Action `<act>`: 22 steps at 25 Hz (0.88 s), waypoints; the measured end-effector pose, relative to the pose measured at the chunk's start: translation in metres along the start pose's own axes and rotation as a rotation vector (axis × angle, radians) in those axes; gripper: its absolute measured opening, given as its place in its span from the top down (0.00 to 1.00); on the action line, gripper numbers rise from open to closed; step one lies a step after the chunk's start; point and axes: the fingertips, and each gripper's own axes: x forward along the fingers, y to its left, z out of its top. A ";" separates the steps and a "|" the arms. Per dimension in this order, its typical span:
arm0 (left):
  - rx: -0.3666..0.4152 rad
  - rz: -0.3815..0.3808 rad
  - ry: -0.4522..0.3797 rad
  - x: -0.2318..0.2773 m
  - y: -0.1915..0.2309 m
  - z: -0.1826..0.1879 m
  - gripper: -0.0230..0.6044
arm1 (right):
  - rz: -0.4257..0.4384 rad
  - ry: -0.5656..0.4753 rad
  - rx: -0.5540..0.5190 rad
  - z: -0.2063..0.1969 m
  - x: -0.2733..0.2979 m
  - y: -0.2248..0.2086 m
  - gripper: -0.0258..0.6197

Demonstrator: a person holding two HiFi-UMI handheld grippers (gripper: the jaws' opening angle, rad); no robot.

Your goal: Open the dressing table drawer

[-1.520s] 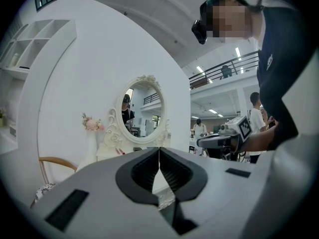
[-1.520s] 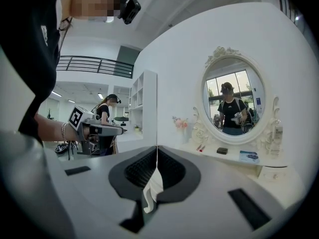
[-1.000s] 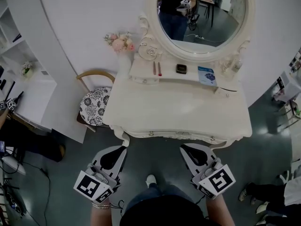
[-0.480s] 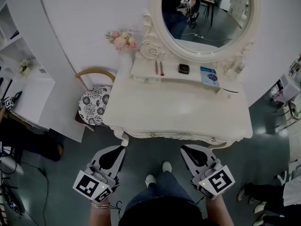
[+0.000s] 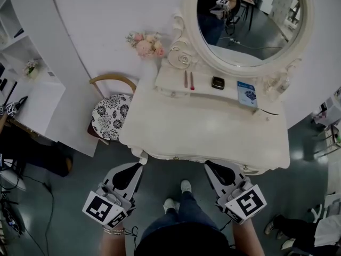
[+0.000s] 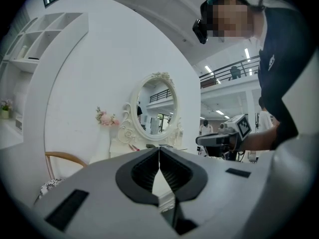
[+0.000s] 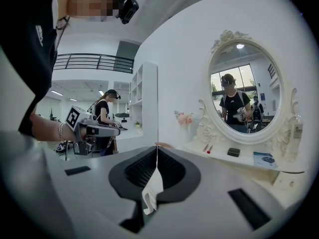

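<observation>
The white dressing table [image 5: 202,127] stands before me under its oval mirror [image 5: 245,20]. Its drawer front [image 5: 181,157] runs along the near edge and is closed. My left gripper [image 5: 139,166] is shut and empty, just short of the table's front left corner. My right gripper [image 5: 206,164] is also shut and empty, its tip at the front edge by the drawer. In the left gripper view the shut left gripper [image 6: 159,148] points level at the table [image 6: 149,143]. The right gripper view shows the right gripper [image 7: 157,147] with its jaws together.
A wooden chair with a patterned cushion [image 5: 109,116] stands left of the table, beside a white shelf unit [image 5: 32,89]. On the table's raised shelf lie two pens [image 5: 188,80], a small dark box [image 5: 217,82] and a blue booklet [image 5: 248,94]. Pink flowers [image 5: 146,44] stand at its left.
Both grippers and the person have moved toward the table, which now sits nearer in the head view. The right gripper's tip has reached the table's front edge. Both stay shut.
</observation>
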 end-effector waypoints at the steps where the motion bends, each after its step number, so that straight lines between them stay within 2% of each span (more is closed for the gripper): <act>1: 0.000 0.005 0.001 0.004 0.002 0.000 0.93 | 0.006 -0.003 0.002 0.002 0.004 -0.004 0.93; 17: 0.009 0.004 -0.006 0.079 0.013 0.015 0.93 | 0.024 0.030 -0.002 -0.003 0.024 -0.076 0.93; 22: 0.002 0.030 0.006 0.087 0.021 0.015 0.93 | 0.049 0.029 -0.004 -0.001 0.036 -0.087 0.93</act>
